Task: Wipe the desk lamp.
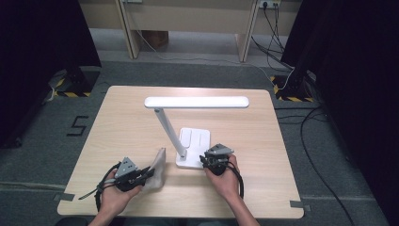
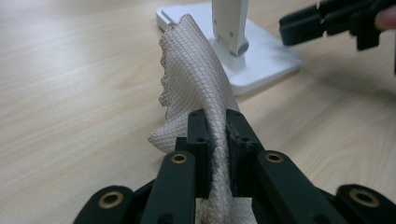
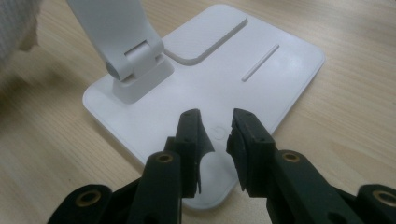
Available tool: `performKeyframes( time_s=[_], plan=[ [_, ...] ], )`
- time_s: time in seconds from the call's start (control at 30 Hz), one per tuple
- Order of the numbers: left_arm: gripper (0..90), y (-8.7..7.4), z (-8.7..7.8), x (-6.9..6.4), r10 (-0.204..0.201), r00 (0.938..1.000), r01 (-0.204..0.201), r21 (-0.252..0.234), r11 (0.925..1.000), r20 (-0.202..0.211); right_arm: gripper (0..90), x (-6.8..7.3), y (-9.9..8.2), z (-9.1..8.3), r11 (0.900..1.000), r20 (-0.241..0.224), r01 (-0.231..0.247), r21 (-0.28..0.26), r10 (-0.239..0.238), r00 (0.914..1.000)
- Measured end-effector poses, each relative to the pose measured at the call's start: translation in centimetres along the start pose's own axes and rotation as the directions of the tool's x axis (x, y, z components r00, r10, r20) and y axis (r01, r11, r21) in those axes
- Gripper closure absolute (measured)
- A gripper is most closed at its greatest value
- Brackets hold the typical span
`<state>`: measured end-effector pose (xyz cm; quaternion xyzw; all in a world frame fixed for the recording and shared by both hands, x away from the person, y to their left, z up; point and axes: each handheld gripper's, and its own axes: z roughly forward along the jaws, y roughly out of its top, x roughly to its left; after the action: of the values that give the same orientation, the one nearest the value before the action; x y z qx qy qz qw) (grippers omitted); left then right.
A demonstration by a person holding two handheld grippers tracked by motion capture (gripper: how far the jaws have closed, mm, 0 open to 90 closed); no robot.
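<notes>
- Two grippers sit at the near edge of my light wood table [image 1: 122,117], one in each of my hands, with a white desk lamp between and beyond them.
- My left gripper [image 2: 217,123] has its jaws pressed together on a beige waffle-textured cloth [image 2: 196,79]; the cloth stands up out of the jaws and leans toward 1 o'clock, its far tip close to the lamp base [image 2: 266,56].
- In the high view, that cloth [image 1: 159,167] lies just at 9 o'clock of the lamp base [image 1: 195,141], near its stem foot.
- My right gripper [image 3: 215,128] has its jaws spread a little with nothing between them, hovering over the near corner of the lamp base [image 3: 261,56].
- From the base the lamp arm [image 1: 169,132] slants toward 11 o'clock up to the long lamp head [image 1: 196,102], which runs crosswise from 9 to 3 o'clock.
</notes>
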<state>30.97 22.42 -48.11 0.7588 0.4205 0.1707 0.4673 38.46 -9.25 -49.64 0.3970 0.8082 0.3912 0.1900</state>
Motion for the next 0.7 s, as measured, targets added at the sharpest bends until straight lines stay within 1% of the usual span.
performKeyframes(
  time_s=[0.13, 0.23, 0.3, 0.33, 0.5, 0.67, 0.7],
  plan=[
    [81.3, 1.0, -0.9, 0.0, -0.003, 1.0000, 0.003, -0.036, 0.9993, 0.003, 75.2, 0.1, -0.1, 0.3, 1.0000, 0.004, 0.009, -0.001, -0.009, 1.0000],
    [81.3, 2.0, -1.6, 0.1, 0.009, 0.9999, -0.010, -0.066, 0.9978, -0.005, 76.0, 0.1, -0.3, 0.6, 0.9999, 0.006, 0.012, 0.006, -0.012, 0.9999],
    [81.3, 2.8, -2.1, 0.3, 0.009, 0.9999, -0.010, -0.085, 0.9963, -0.011, 76.9, 0.1, -0.4, 0.7, 0.9998, 0.006, 0.019, 0.009, -0.019, 0.9998],
    [81.3, 3.2, -2.3, 0.4, 0.008, 0.9999, -0.009, -0.103, 0.9946, -0.012, 77.6, 0.1, -0.4, 0.8, 0.9997, 0.005, 0.021, 0.014, -0.021, 0.9998],
    [81.3, 5.1, -3.3, 1.0, 0.014, 0.9997, -0.016, -0.137, 0.9904, -0.021, 79.9, 0.1, -0.5, 0.9, 0.9999, 0.007, 0.013, 0.010, -0.014, 0.9999],
    [81.3, 6.8, -4.0, 1.5, 0.021, 0.9994, -0.026, -0.176, 0.9840, -0.028, 84.6, 0.3, -0.7, 0.9, 0.9998, 0.011, 0.020, -0.002, -0.020, 0.9997],
    [81.3, 7.1, -4.2, 1.6, 0.018, 0.9994, -0.023, -0.183, 0.9828, -0.029, 85.5, 0.3, -0.7, 1.0, 0.9997, 0.004, 0.021, -0.009, -0.021, 0.9998]
  ],
)
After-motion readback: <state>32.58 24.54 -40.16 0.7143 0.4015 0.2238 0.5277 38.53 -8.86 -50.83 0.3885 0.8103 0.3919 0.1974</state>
